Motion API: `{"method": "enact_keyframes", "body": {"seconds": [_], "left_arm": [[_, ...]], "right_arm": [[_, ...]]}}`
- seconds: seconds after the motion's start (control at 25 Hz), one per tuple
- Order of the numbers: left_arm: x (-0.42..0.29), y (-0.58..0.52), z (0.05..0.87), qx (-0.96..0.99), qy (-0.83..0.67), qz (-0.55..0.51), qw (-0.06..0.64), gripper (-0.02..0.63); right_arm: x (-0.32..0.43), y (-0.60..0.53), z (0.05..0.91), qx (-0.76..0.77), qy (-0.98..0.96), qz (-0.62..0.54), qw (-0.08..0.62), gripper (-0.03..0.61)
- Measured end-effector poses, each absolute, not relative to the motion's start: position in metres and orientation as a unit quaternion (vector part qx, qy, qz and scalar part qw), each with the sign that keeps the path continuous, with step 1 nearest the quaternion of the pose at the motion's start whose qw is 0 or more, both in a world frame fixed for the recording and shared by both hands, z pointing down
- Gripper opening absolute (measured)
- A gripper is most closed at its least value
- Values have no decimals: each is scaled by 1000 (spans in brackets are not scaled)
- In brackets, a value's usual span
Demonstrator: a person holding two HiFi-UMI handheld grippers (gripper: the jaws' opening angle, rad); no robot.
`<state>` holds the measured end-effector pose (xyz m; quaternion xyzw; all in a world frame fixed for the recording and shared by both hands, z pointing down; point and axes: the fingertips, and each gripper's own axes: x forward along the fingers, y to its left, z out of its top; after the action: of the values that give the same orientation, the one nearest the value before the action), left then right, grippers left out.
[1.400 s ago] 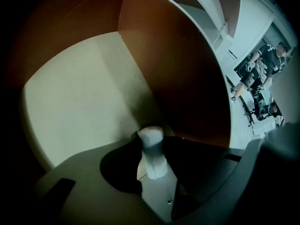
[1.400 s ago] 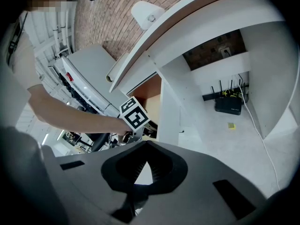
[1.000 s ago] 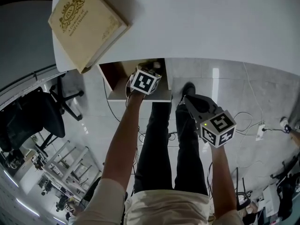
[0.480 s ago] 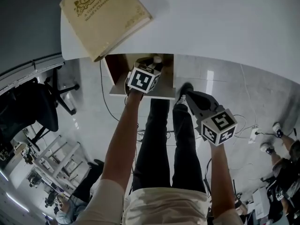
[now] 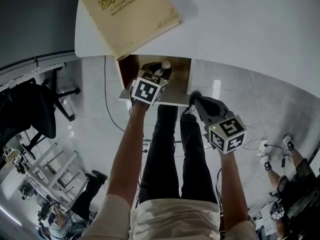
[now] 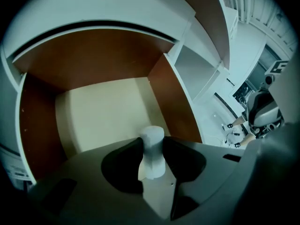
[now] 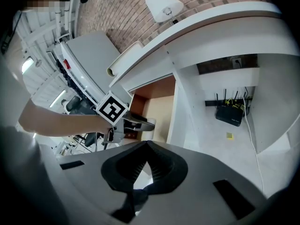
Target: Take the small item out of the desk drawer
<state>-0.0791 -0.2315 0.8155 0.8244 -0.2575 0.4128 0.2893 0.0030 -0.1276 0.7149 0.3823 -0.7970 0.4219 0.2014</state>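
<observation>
**Spotter:** Between the jaws of your left gripper, what do you have?

**Checker:** You are gripping a small white piece. It is smooth and matte, with a round flat-topped cap on a narrower neck that flares lower down. Both dark pads press its sides.

**Spotter:** Where does it sit?

**Checker:** Just past your jaws is the open drawer, with a pale cream floor and reddish-brown, wood-look walls. The piece is over that floor, but you cannot tell whether it touches.

**Spotter:** And your right gripper?

**Checker:** It is clenched on nothing, its ribbed black pads meeting at the tips. It hangs to the right of your left gripper, near the drawer's front corner.

**Spotter:** Any writing?

**Checker:** Beyond your left gripper, a cream book lies on the glossy white desk. It carries a gold crest and gold lettering that seems to read "A Treasury of World's Classics". Black-and-white square markers cover each gripper's cube.
</observation>
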Motion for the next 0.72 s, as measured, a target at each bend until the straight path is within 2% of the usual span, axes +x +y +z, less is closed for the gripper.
{"method": "enact_keyframes", "body": {"seconds": [0.72], "left_arm": [[-128,-215,748,831,-301,344,315,146]], "right_arm": [[-44,-137,695,348,-805,401,263,25]]}}
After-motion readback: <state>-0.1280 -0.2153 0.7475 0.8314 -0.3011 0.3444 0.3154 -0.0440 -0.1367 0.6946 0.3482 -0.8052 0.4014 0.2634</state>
